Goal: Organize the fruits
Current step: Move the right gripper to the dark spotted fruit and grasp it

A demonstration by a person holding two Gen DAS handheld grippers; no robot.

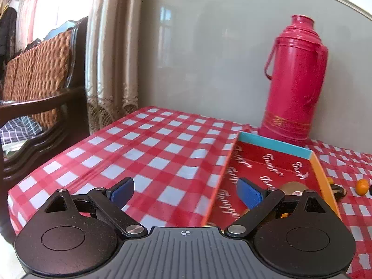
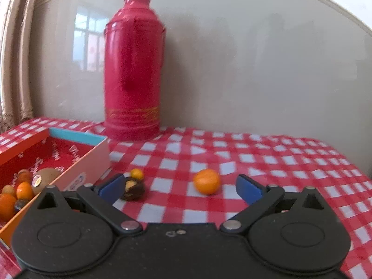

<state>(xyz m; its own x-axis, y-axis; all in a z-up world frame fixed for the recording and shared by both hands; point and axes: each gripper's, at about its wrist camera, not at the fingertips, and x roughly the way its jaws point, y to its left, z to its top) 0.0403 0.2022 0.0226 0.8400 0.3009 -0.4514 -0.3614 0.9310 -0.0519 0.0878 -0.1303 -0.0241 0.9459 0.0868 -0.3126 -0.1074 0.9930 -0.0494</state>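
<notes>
A red box (image 2: 76, 155) with a blue far wall holds several fruits, among them a kiwi (image 2: 45, 179) and small oranges (image 2: 24, 190). The box also shows in the left wrist view (image 1: 262, 155). On the checked cloth lie an orange (image 2: 207, 181), a dark brown broken fruit (image 2: 133, 189) and a small orange fruit (image 2: 136, 173) behind it. My right gripper (image 2: 181, 189) is open and empty, just short of the orange. My left gripper (image 1: 186, 193) is open and empty over the box's left wall. The orange on the cloth shows at the far right in the left wrist view (image 1: 362, 186).
A tall red thermos (image 2: 132, 74) stands against the grey wall behind the box; it also shows in the left wrist view (image 1: 295, 79). A wooden chair with a woven back (image 1: 39, 69) stands left of the table. The table's left edge (image 1: 46, 162) is near.
</notes>
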